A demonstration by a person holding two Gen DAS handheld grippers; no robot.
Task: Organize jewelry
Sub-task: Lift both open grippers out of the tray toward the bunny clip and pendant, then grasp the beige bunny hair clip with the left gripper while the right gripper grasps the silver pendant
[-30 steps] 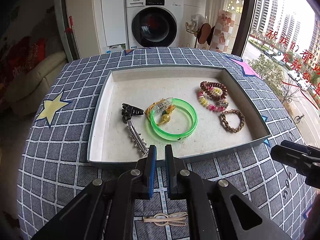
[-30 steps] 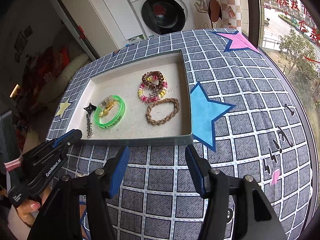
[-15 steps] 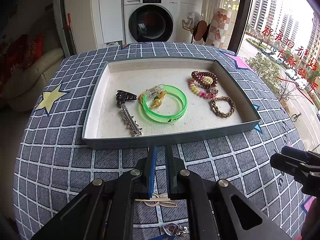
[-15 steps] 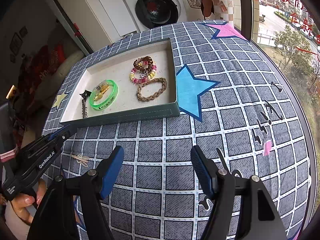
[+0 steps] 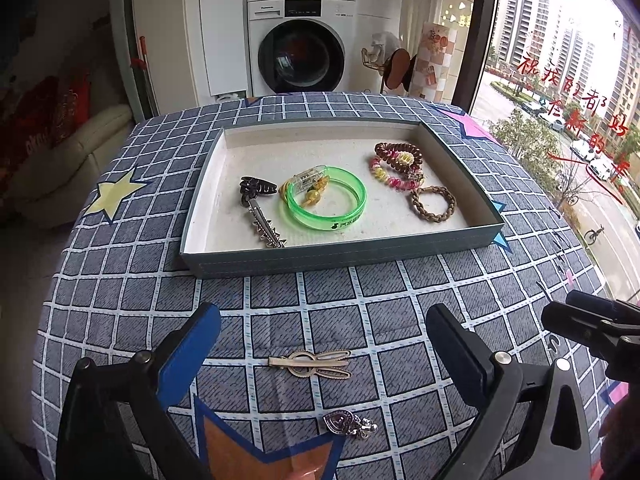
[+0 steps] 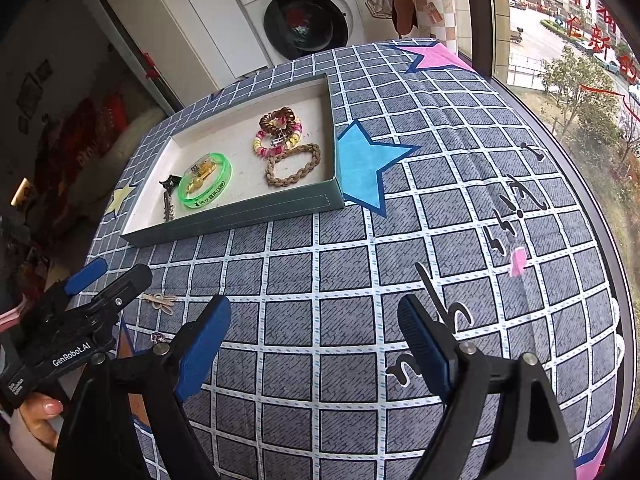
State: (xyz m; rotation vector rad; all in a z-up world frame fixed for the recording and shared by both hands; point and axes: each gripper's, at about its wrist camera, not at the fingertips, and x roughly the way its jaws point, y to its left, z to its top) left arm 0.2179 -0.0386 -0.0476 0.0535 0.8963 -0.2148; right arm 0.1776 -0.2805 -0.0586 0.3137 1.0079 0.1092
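A grey tray [image 5: 340, 254] [image 6: 240, 216] on the checked tablecloth holds a green bangle [image 5: 326, 202] [image 6: 206, 184], a black and silver hair clip [image 5: 260, 216], coiled hair ties [image 5: 396, 164] [image 6: 278, 134] and a braided brown bracelet [image 5: 432, 204] [image 6: 294, 164]. A gold hair clip [image 5: 310, 364] [image 6: 160, 302] lies on the cloth before the tray, between the fingers of my open, empty left gripper [image 5: 320, 348]. A silver heart charm [image 5: 348, 426] lies nearer. My right gripper [image 6: 314, 340] is open and empty over bare cloth.
A washing machine [image 5: 300, 40] stands behind the table. A window [image 5: 560, 80] runs along the right side. A sofa [image 5: 52, 160] is at the left. The right gripper's body [image 5: 592, 332] shows at the right edge of the left wrist view.
My left gripper has opened wide and pulled back from the tray, so the gold clip now lies between its fingers. My right gripper has also drawn back, still open.
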